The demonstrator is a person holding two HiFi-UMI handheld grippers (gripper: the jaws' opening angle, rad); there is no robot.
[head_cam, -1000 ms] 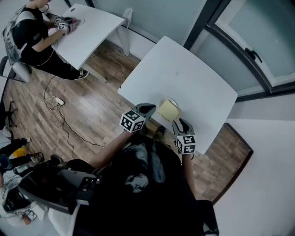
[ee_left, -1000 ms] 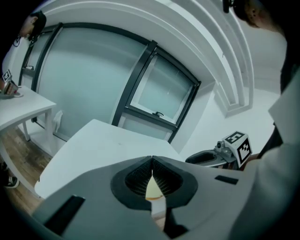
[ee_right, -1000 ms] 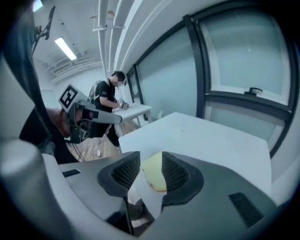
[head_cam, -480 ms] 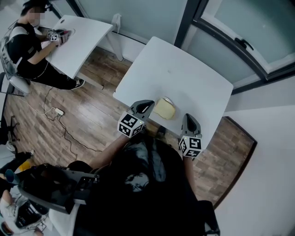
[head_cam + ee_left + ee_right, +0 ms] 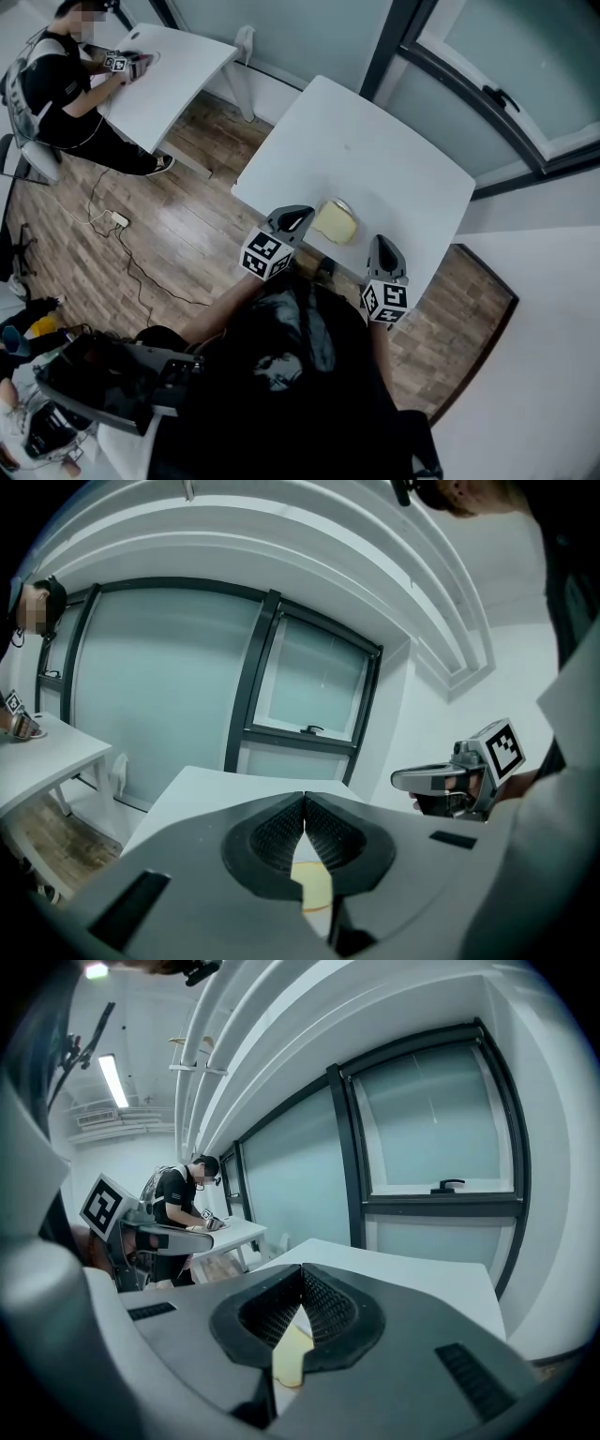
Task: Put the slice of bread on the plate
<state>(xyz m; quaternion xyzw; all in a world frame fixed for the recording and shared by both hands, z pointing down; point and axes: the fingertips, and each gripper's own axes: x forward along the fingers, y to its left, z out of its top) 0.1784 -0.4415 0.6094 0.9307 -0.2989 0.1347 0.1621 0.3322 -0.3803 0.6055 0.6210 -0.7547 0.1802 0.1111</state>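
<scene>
The slice of bread (image 5: 336,223) lies flat on the plate (image 5: 346,203), close to the near edge of the white table (image 5: 375,141). It is just ahead and to the right of the left gripper (image 5: 293,218), and ahead and to the left of the right gripper (image 5: 382,246), and neither touches it. Both grippers have their jaws pressed together with nothing between them (the yellow patch seen under the jaws in each gripper view is the bread lying further ahead on the plate, not a thing that is held). I judge that the grippers are held back like this, above the table edge, because the bread is already delivered: they are shut and empty and leave the plate free, so the task seems finished.

Compared with one second before, the right gripper is different. Then its tip was right beside the bread with the jaws partly apart; now it stands further to the right, away from the slice, and the jaws are closed. The left gripper is in almost the same place beside the plate. The bread and the plate have not shifted on the table.
</scene>
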